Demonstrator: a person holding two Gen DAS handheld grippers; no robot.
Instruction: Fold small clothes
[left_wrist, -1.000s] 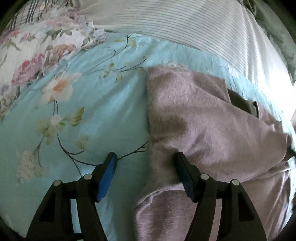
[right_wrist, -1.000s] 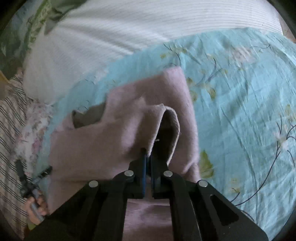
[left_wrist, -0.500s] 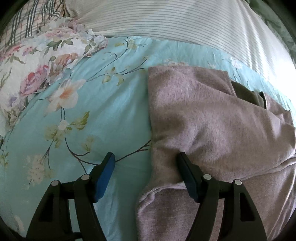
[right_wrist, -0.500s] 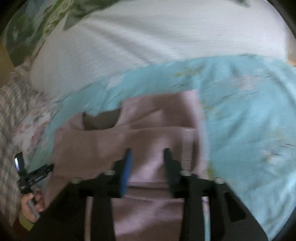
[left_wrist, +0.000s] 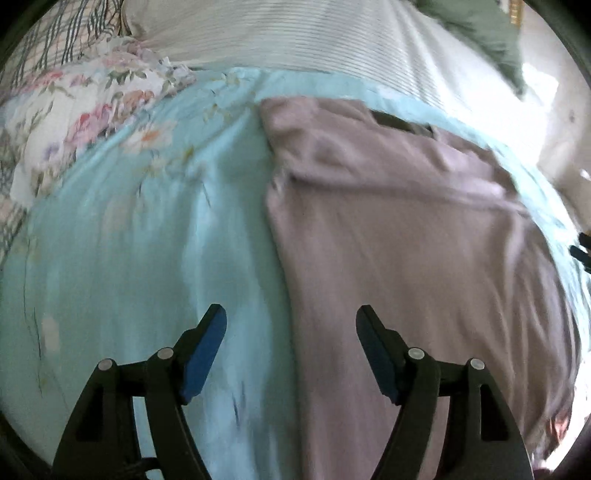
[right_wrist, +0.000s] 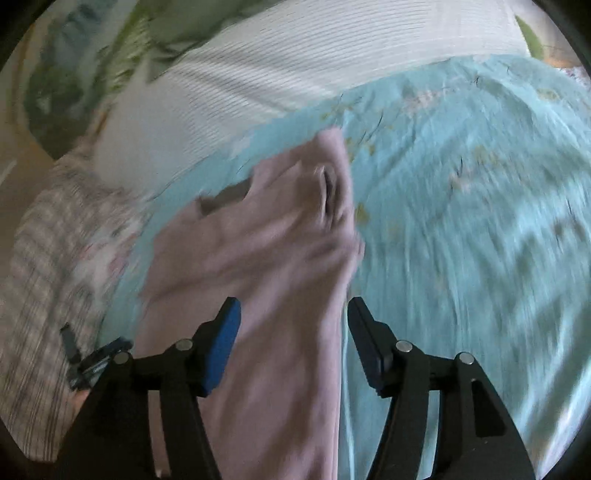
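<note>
Both grippers spread wide, holding nothing. Left gripper (left_wrist: 291, 328) hovers over the left edge of the mauve garment (left_wrist: 406, 240), one finger above the turquoise floral sheet (left_wrist: 147, 240). Right gripper (right_wrist: 293, 317) straddles the garment's right edge (right_wrist: 258, 258). Garment lies folded on the sheet, near the white striped pillow (right_wrist: 295, 62). Frames blurred.

The left gripper (left_wrist: 290, 343) and the right gripper (right_wrist: 293, 334) look alike: black angular plastic fingers with cut-out slots, round silver screw heads at the joints, and blue pads (left_wrist: 203, 354) lining the inner faces.
</note>
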